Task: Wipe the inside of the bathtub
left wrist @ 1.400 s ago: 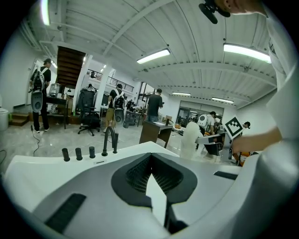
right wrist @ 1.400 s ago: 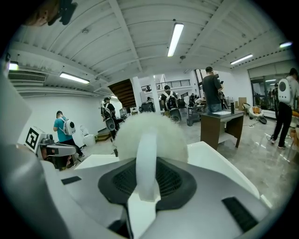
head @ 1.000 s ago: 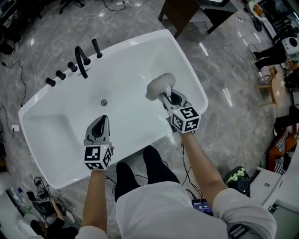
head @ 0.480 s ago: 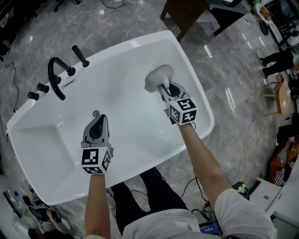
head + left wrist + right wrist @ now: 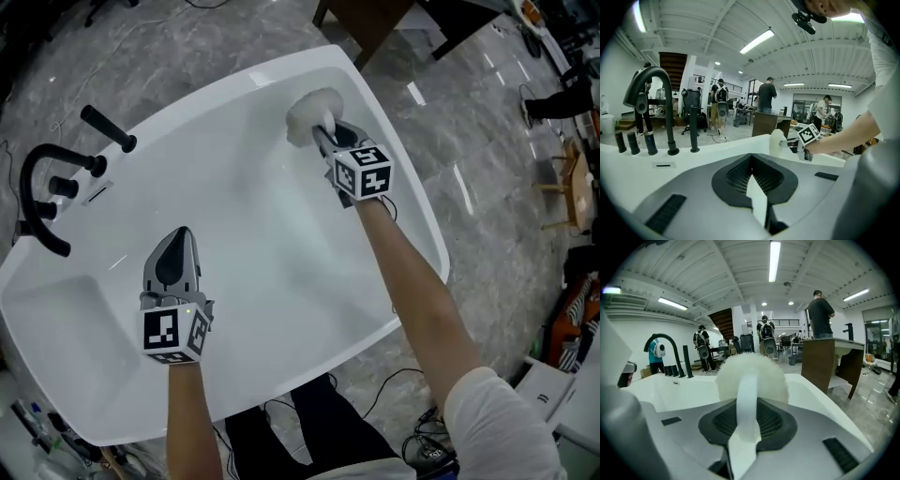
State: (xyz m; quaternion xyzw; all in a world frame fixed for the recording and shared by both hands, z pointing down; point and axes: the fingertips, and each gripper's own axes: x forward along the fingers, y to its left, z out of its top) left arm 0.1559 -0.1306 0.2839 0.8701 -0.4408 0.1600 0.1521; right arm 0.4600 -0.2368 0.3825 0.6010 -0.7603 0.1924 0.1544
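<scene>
jaws of right gripper (image 5: 323, 141) clamp fluffy brush (image 5: 309, 112) against bathtub (image 5: 272, 234) far rim; left gripper (image 5: 178, 238) closed, empty, mid-basin

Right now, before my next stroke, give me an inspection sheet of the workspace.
Surface: white bathtub, inside bare.
Job's things: fluffy white brush at the tub's far wall.
Clutter: nothing seen in the tub.
Grippers: right gripper shut on the brush handle; left gripper shut, empty, above the tub.
Cables: loose cables on the floor near the tub.
Surroundings: black tap on the rim, grey stone floor, people in the background.
</scene>
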